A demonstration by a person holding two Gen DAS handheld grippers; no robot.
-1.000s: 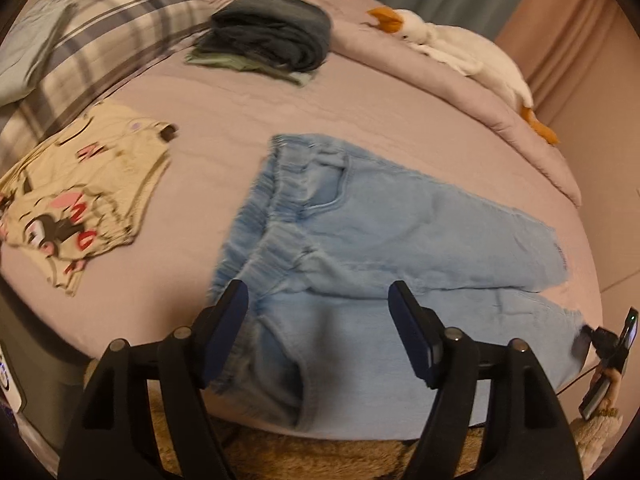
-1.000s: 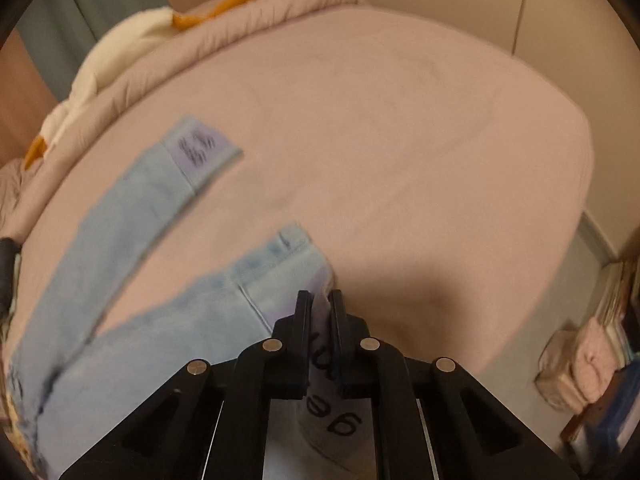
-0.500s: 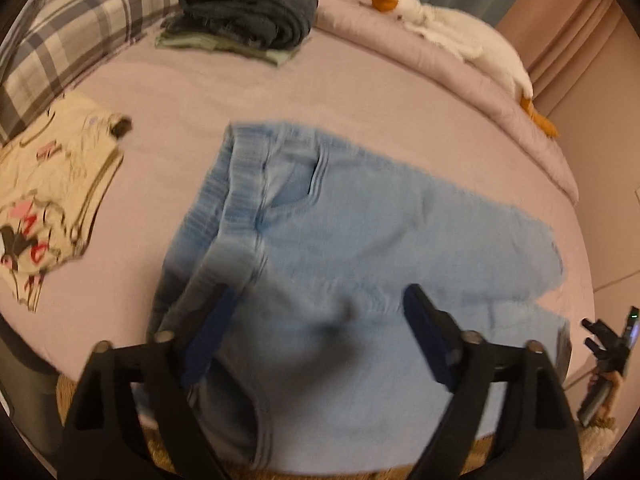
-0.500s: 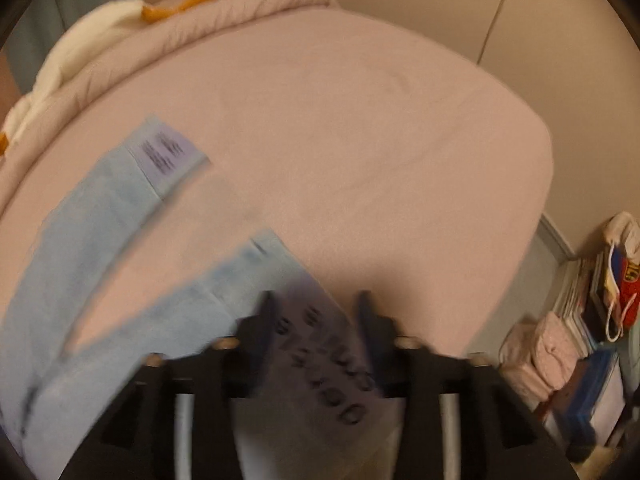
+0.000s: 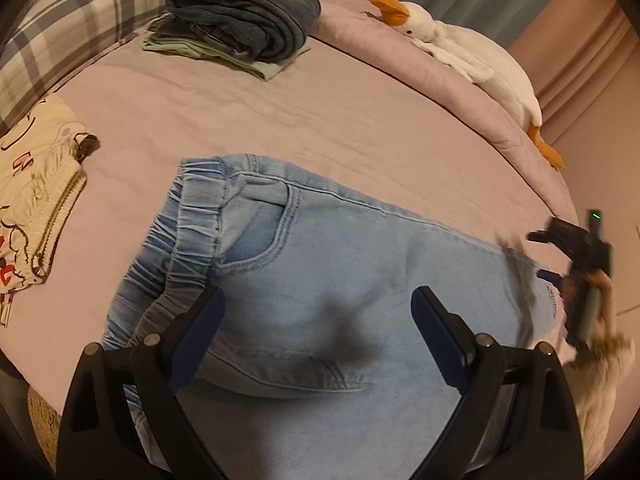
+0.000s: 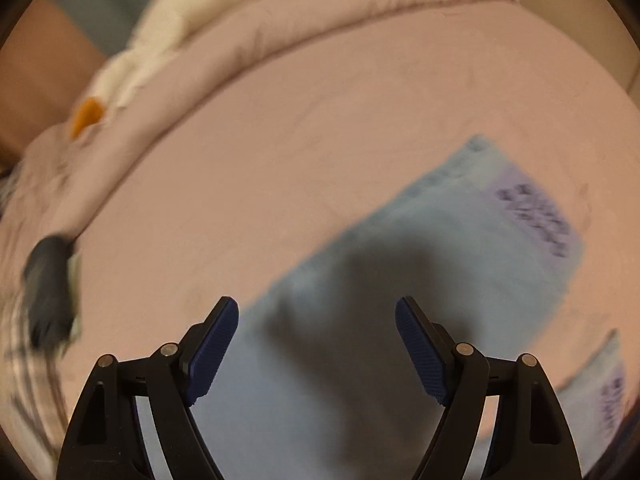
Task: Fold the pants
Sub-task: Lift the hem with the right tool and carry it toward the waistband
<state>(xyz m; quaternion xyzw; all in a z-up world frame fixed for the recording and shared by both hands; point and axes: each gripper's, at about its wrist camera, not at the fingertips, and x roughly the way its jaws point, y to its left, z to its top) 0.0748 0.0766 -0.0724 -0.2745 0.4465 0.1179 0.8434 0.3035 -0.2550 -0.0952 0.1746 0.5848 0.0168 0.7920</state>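
pants point(image 5: 320, 280) flat under both | left tongs point(image 5: 318, 312) wide, empty | right tongs point(image 6: 316, 332) just opened, seemingly empty

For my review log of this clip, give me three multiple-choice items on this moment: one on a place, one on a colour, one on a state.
1. Where does the plush goose lie?
A. Along the far edge of the bed
B. On the jeans
C. On the floor

2. What colour are the pants spread on the bed?
A. Black
B. Light blue
C. Green

3. How does the right claw stand?
A. Shut on a trouser leg
B. Shut on nothing
C. Open, holding nothing

Answers:
1 A: the goose stretches along the raised quilt at the far side.
2 B: pale washed denim with an elastic waistband.
3 C: its jaws, which have just been opening, stand wide above the trouser leg, pads clear of the cloth.
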